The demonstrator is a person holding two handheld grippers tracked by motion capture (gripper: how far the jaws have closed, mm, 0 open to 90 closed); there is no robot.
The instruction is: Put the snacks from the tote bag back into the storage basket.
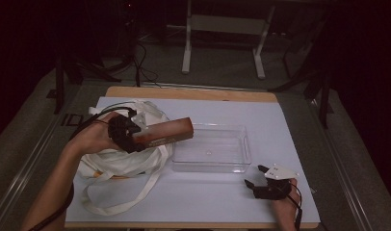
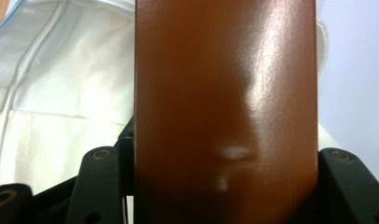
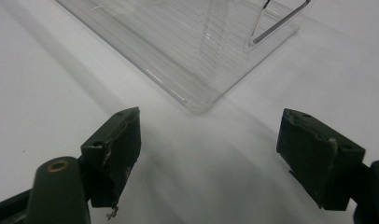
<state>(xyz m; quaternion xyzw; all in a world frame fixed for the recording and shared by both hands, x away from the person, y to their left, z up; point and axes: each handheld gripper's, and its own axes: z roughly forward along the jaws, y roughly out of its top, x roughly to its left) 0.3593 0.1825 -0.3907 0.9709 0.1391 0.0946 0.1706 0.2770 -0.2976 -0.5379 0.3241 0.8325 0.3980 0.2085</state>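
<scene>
Holding a long brown box (image 1: 165, 133) level above the table, the left gripper (image 1: 131, 136) has its jaws clamped on one short end, so most of the length sticks out unsupported toward the clear plastic tray (image 1: 210, 148). Far end of the box hangs over the tray's near-left corner; gripped end sits over the white cloth bag (image 1: 121, 161).

Left gripper view: box face (image 2: 225, 102) is smooth and glossy with bright glare streaks, flanked low down by both black jaws pressing its sides. Looks like coated card or wrapped packaging. Judged stiff, since it keeps a straight line while held from one end. Judged light to moderate, as it shows no droop. Glossy skin probably slick, so the end grip could let it pivot downward if the squeeze eases.

Better hold, in my view: across the narrow sides nearer the middle, for balance. Thin card walls may dent under a hard pinch.

Right gripper (image 1: 261, 176) rests low on the white table sheet (image 1: 280, 125) just off the tray's near-right corner, jaws spread wide with nothing between them; right gripper view shows the tray corner (image 3: 197, 100) ahead.

Tray looks rigid, light, and likely to slide if knocked.
</scene>
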